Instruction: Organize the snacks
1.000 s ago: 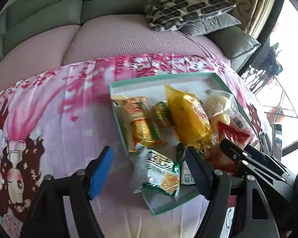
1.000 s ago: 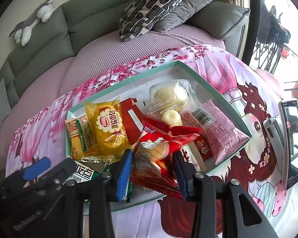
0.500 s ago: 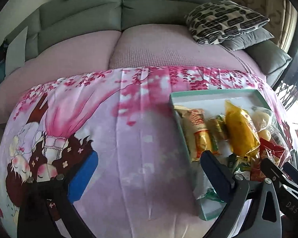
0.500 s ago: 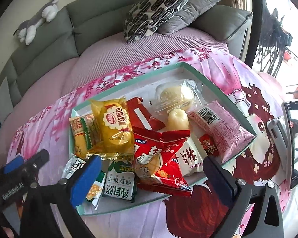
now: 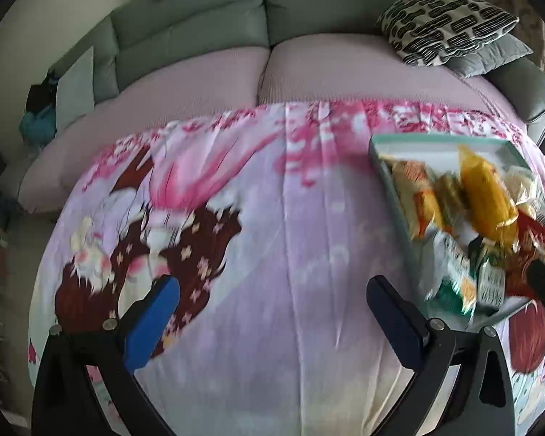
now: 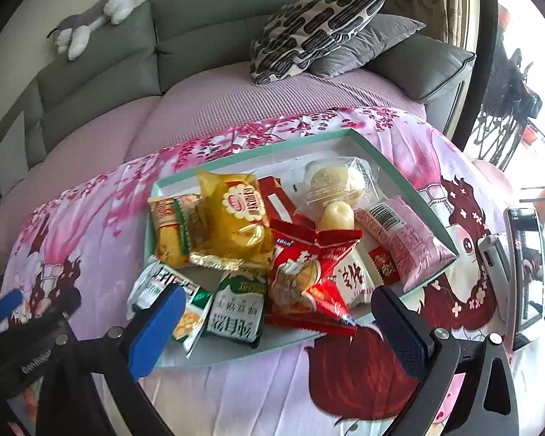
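A teal tray (image 6: 392,160) on the pink printed cloth holds several snack packets. Among them are a yellow one (image 6: 236,218), a red one (image 6: 305,272), a pink one (image 6: 403,239) and a green-and-white biscuit pack (image 6: 236,312). Another green-and-white pack (image 6: 163,287) hangs over the tray's near left edge. My right gripper (image 6: 277,292) is open just above the tray's near side, gripping nothing. My left gripper (image 5: 272,287) is open over bare cloth, left of the tray (image 5: 436,141). Its blue pad (image 6: 5,307) shows at the right wrist view's left edge.
A phone on a stand (image 6: 527,265) sits right of the tray. Behind the cloth (image 5: 272,218) is a grey-green sofa with a patterned cushion (image 6: 316,32) and a plush toy (image 6: 94,25). A window with a railing is at the far right.
Both grippers opened wide. The right one let go of the red packet, which now lies in the tray. The left one swung left, away from the green-and-white pack and the tray.
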